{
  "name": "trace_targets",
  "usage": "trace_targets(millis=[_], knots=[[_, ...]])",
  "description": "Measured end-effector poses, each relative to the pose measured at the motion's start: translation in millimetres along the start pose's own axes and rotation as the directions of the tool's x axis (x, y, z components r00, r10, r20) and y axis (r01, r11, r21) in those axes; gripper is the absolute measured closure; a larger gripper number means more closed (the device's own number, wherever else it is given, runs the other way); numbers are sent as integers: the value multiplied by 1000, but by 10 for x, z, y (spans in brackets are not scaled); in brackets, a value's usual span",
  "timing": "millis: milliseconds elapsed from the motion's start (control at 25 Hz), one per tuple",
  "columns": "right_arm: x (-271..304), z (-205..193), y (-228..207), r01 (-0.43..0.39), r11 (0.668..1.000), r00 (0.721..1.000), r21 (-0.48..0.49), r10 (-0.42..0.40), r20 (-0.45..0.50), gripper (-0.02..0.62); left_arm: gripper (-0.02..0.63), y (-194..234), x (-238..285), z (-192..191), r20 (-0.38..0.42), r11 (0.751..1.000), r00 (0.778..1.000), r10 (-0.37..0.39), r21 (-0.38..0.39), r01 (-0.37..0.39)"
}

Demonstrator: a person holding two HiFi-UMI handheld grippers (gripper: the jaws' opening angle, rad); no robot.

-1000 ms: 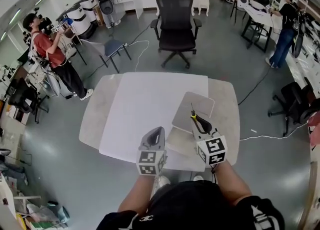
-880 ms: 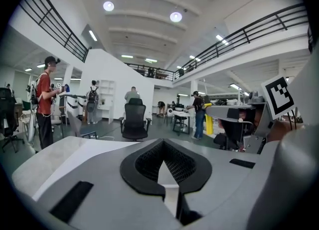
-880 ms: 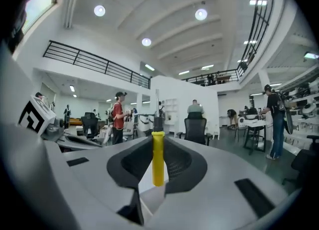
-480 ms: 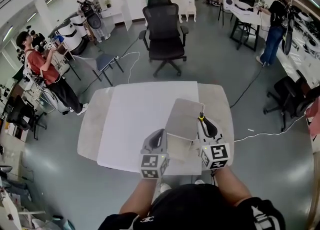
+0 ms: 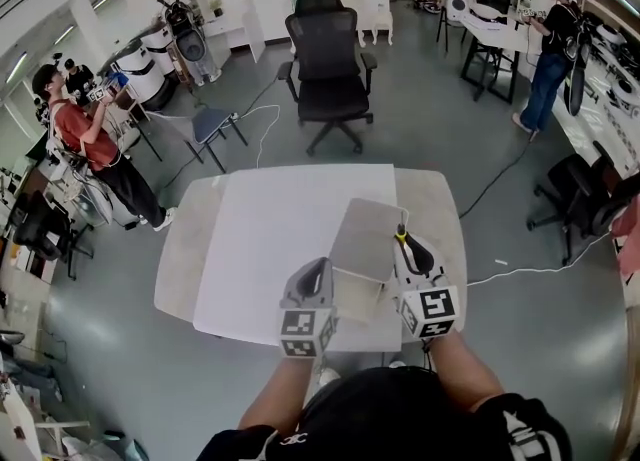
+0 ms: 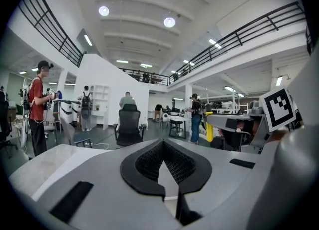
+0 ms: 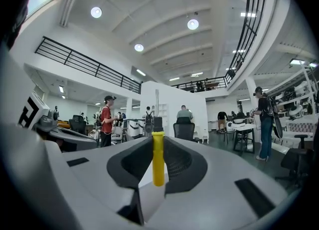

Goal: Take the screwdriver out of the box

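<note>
The right gripper (image 5: 414,257) was clamped on the screwdriver (image 7: 158,156), upright between its jaws, the box (image 5: 362,239) just to its left. The left gripper (image 6: 168,169) was closed and empty. Swung carelessly, the tool might pivot and slip.

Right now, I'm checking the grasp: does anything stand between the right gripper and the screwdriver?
Nothing visible does. The right gripper is shut directly on the screwdriver, on its yellow handle; the box, lid raised, stands to their left.
</note>
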State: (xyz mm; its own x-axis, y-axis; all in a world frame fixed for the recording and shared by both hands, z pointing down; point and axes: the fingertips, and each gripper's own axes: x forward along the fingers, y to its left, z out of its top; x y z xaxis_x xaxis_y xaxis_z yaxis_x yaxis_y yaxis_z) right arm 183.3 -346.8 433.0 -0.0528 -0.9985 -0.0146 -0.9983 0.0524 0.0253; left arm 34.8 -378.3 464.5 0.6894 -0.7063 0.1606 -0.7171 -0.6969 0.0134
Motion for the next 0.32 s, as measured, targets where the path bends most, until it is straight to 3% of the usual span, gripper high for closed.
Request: trace_targets(millis=[320], knots=[[-42,-32,21,-12,1000,1000,-14,12,-2,538,600,-31,-8,-34,-3,1000,1000,3,-6,-3]])
